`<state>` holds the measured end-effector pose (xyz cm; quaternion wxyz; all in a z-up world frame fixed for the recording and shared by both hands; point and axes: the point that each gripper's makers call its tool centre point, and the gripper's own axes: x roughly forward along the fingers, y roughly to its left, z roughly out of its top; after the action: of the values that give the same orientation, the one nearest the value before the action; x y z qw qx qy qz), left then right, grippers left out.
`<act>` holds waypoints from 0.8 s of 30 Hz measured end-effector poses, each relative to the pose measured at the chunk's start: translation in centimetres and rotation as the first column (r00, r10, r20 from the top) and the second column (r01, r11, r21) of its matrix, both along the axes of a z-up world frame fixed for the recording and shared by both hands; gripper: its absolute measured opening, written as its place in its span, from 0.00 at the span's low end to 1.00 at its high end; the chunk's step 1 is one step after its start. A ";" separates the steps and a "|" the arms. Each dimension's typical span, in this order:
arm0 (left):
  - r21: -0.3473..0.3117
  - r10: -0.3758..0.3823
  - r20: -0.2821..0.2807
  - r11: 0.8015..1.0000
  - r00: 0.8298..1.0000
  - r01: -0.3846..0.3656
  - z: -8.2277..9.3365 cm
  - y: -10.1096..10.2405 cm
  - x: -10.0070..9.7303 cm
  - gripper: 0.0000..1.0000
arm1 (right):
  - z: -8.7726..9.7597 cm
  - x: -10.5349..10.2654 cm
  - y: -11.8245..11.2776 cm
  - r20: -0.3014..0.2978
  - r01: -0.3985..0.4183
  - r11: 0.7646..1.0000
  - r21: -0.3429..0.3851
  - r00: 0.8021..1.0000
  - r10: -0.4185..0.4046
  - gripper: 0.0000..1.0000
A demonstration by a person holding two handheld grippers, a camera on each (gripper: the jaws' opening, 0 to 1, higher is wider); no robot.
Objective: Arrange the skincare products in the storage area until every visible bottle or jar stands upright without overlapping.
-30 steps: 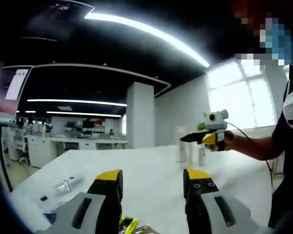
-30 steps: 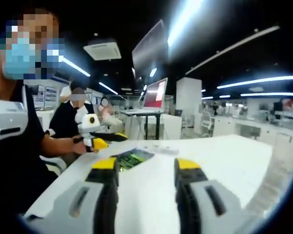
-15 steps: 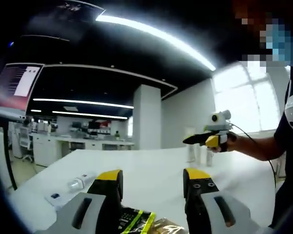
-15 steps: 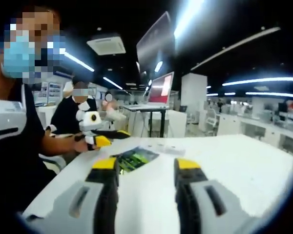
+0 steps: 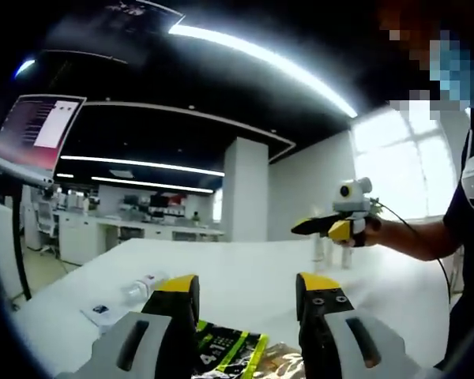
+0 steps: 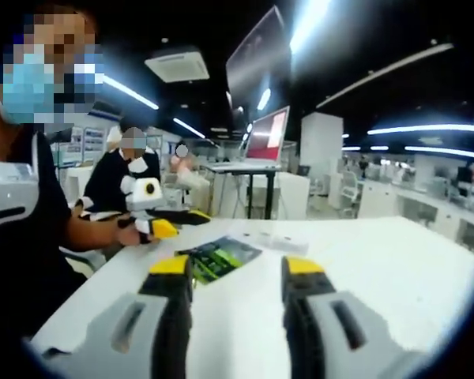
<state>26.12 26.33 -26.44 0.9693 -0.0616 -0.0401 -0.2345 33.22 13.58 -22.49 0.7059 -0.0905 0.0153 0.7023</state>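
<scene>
white plastic skincare bottle (image 5: 140, 287) lies on its side on the white table (image 5: 245, 268), just beyond a green-and-black sachet (image 5: 225, 353). left gripper (image 5: 247, 294) and right gripper (image 6: 230, 275) hover, jaws apart, empty. likely approach stage; next, reach and stand the bottle upright.

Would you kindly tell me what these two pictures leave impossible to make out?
- Left gripper view: upright bottles washed out by window glare; count unclear.
- Left gripper view: green packet cut off by the left claw.
- Right gripper view: packet print too small to read.
</scene>
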 end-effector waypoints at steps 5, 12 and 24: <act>-0.019 0.021 -0.001 1.000 1.000 -0.021 -0.1 1.0 0.1 0.50 | -0.2 0.3 1.1 0.000 -0.013 1.000 -0.011 1.000 0.013 0.44; -0.033 0.060 0.004 0.998 0.998 -0.059 -0.2 1.7 0.2 0.43 | -0.6 1.2 2.7 -0.007 -0.023 0.999 -0.024 1.000 0.023 0.44; -0.014 0.101 -0.001 0.995 0.995 -0.101 -0.4 2.4 0.5 0.45 | -1.8 3.0 5.4 -0.013 -0.021 0.998 -0.055 1.000 0.021 0.43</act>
<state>26.62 28.72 -26.88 0.9795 -0.0663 -0.0446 -0.1851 36.23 19.01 -24.31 0.6956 -0.1056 0.0382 0.7096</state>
